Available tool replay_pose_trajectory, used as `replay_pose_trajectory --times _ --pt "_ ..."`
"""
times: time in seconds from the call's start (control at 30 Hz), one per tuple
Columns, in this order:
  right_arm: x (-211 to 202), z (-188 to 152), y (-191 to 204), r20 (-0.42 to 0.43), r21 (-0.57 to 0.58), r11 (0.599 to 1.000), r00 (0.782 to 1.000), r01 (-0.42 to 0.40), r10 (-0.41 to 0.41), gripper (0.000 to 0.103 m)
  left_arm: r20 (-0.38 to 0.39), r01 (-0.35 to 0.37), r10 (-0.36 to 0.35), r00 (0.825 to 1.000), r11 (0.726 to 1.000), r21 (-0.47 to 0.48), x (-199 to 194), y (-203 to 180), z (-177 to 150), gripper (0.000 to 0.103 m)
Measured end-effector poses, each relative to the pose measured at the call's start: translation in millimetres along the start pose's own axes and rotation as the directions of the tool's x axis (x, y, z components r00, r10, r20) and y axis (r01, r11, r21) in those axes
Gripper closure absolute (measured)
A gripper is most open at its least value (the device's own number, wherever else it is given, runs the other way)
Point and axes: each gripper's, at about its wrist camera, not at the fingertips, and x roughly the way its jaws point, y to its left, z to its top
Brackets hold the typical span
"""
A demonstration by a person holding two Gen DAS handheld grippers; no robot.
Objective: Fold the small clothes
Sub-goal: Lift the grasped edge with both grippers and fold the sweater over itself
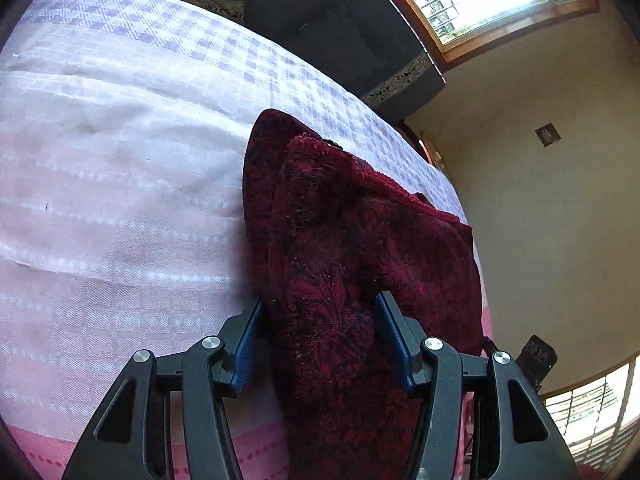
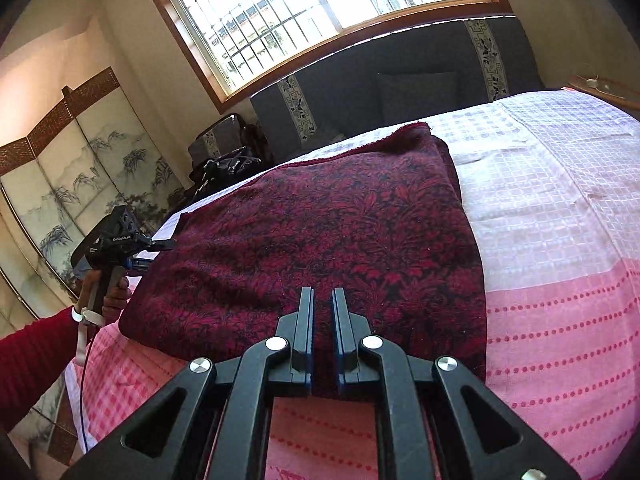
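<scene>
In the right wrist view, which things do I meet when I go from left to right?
Red sleeve → left gripper → dark red patterned cloth → right gripper, above the cloth → bare white and pink bedspread.

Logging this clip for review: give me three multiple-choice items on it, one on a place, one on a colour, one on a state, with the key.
1. Where does the cloth lie?
A. on the bed
B. on the floor
C. on a chair

2. What colour is the cloth?
A. plain white
B. dark red with a black pattern
C. blue stripes

3. How does the left gripper stand?
A. open, a ridge of cloth between the jaws
B. shut with nothing in it
C. out of sight in both views

Key: 1 A, the cloth is spread on the checked bedcover below the window. 2 B, both views show the dark red leafy weave. 3 A, in the left wrist view the blue pads stand apart on either side of the cloth; the right gripper is nearly shut.
</scene>
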Motion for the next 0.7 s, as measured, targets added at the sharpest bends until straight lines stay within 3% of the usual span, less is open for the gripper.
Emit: replay_pose_trajectory --times 0.1,0.27,0.37,0.47,0.57,0.7 --pt "-2 -2 -1 0.016 0.015 1.000 1.000 -0.013 0.013 0.092 -0.004 0.071 -0.071 0.997 0.997 -0.040 -3 12 4 0.049" --pt "-2 -5 -1 0.029 0.063 0.996 0.998 -0.063 0.061 0.092 -0.026 0.044 -0.043 0.999 0.998 0.040 12 -3 6 0.050" --pt "-1 -6 5 0.027 0.047 0.997 0.998 -0.060 0.059 0.092 0.012 -0.007 0.006 1.000 0.996 0.084 16 -14 4 0.050" --pt "0 -3 13 0.008 0.005 0.999 0.999 -0.048 0.048 0.092 0.047 -0.102 0.098 0.994 0.990 0.100 19 -28 -2 0.062" --pt "0 8 18 0.013 -0.026 0.999 0.999 -0.045 0.045 0.092 0.087 -0.202 0.193 0.977 0.972 0.118 17 -47 -5 0.076" --pt "8 23 19 -0.007 -0.035 0.997 0.998 -0.062 0.062 0.092 0.091 -0.311 0.300 0.950 0.940 0.141 14 -76 -4 0.080"
